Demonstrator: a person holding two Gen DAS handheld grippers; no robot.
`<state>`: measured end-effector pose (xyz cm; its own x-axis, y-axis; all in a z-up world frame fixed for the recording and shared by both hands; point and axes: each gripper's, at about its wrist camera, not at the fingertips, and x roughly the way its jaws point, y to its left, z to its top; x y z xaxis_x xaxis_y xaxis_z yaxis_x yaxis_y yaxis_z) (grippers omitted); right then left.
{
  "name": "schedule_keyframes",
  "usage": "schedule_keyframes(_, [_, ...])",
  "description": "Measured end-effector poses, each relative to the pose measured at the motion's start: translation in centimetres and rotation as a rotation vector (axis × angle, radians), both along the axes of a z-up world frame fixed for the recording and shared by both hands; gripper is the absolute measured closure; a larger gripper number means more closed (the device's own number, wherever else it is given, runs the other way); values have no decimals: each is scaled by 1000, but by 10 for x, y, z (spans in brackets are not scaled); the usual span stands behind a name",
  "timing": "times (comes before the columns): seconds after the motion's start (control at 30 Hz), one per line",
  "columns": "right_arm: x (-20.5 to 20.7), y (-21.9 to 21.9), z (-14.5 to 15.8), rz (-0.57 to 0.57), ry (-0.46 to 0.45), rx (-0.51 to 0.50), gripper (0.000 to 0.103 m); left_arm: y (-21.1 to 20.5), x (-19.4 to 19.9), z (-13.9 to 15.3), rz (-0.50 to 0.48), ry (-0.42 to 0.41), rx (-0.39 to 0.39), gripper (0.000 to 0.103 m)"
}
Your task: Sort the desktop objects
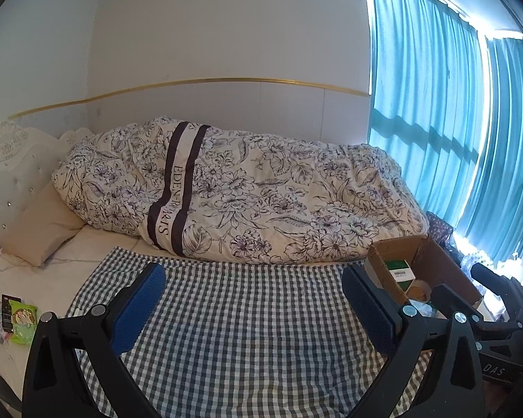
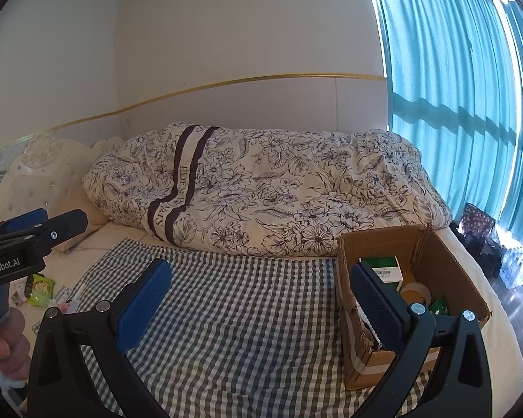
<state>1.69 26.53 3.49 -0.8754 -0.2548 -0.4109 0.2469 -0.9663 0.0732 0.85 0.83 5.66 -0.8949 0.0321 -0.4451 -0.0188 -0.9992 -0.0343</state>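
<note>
So both our claws are wide open and empty; leftover packets (image 1: 21, 317) sit off left, nearest our left claw (image 1: 254, 306), the box (image 2: 446, 254) by our right claw (image 2: 261, 299).

Right tongs (image 2: 261, 296) hide part of the cardboard box (image 2: 436, 254) contents.

Both wrist views look low across the checked cloth (image 1: 233, 313) toward the quilt (image 2: 268, 191); right view nearer the box (image 2: 436, 261).

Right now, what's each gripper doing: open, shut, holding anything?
Left gripper: open, empty, over the checked cloth.
Right gripper: open, empty, beside the box.
</note>
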Motion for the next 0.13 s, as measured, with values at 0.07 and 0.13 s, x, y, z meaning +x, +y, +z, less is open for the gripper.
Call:
schedule_keyframes(0.07, [-1,0,-1,0,-3,0,0,1,-1,-1,-2,-4,-2,0])
schedule_keyframes(0.13, [-2,0,-2,-2,-5,-2,0,3,-2,-3,-4,-7,-7,0])
